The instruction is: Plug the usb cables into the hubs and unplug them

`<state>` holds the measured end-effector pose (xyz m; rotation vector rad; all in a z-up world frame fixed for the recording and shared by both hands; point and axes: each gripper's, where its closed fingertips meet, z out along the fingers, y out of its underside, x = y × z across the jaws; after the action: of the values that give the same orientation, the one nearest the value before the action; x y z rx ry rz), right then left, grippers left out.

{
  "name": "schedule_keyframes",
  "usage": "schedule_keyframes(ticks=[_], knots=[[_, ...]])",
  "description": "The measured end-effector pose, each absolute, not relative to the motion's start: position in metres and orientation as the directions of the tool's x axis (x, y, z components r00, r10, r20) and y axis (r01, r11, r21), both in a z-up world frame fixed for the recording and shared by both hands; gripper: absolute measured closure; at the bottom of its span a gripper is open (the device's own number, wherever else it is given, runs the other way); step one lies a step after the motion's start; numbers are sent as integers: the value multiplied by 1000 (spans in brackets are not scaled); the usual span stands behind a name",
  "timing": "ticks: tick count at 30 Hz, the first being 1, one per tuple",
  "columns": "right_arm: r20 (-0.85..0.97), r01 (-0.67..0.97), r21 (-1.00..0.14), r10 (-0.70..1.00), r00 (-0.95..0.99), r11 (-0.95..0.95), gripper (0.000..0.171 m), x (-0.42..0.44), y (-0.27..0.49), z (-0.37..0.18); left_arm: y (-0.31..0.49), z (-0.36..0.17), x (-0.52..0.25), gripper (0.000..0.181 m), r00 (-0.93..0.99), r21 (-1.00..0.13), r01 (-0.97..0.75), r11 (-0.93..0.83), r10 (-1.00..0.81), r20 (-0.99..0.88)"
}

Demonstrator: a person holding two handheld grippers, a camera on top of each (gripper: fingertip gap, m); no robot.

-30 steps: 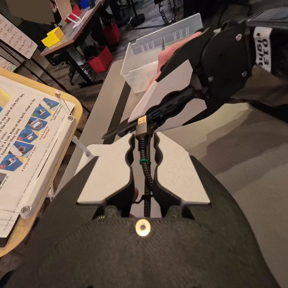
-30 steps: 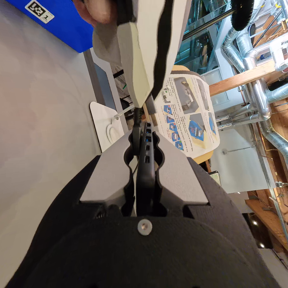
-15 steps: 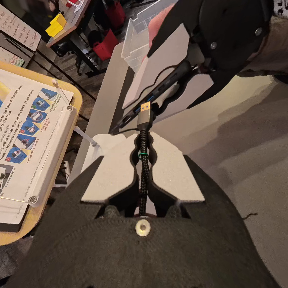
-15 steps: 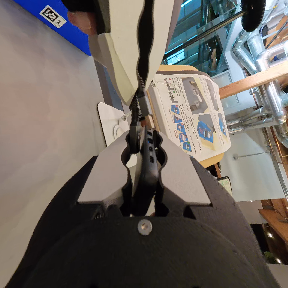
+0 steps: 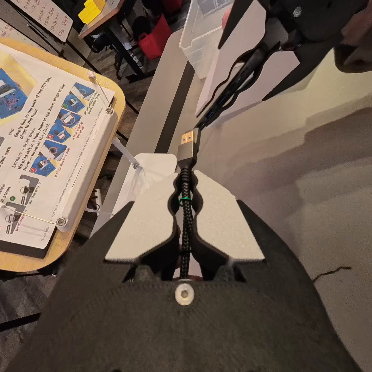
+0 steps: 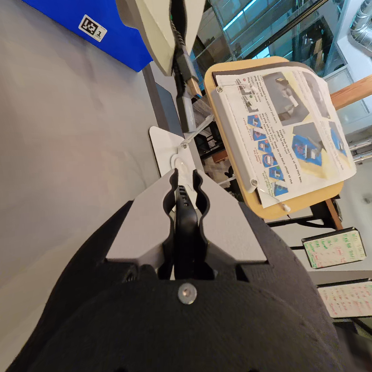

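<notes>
Clamping a braided cable (image 5: 186, 203) between its fingers, the left gripper (image 5: 185, 177) was held with the gold plug (image 5: 188, 143) jutting ahead of the tips, free of any port; the hub (image 5: 231, 94) was pinched in the right gripper (image 5: 237, 96) up and to the right, just beyond the plug; in the right wrist view, the hub (image 6: 184, 211) was seen gripped edge-on, the plug (image 6: 191, 84) well above it.

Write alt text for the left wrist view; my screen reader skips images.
The left gripper is shut on a braided USB cable, its gold plug free in the air just short of a black hub held by the right gripper above a grey table.
</notes>
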<state>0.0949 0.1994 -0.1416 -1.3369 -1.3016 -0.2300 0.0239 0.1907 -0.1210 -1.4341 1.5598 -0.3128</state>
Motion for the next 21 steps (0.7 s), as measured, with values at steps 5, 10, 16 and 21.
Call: schedule_keyframes(ticks=[5, 10, 16, 21], knots=[[665, 659, -696, 600, 444, 283, 159, 102, 197, -131, 192, -132, 24, 173, 175, -761, -604, 238, -892, -417], [555, 552, -803, 619, 556, 223, 159, 129, 195, -97, 190, -152, 40, 173, 188, -759, -604, 243, -882, -432], [482, 542, -836, 583, 654, 82, 159, 196, 199, -51, 202, -165, 79, 173, 252, -834, -513, 201, -894, -370], [487, 578, -811, 447, 750, -86, 159, 296, 217, -28, 199, -186, 90, 174, 231, -821, -528, 218, -893, -386]])
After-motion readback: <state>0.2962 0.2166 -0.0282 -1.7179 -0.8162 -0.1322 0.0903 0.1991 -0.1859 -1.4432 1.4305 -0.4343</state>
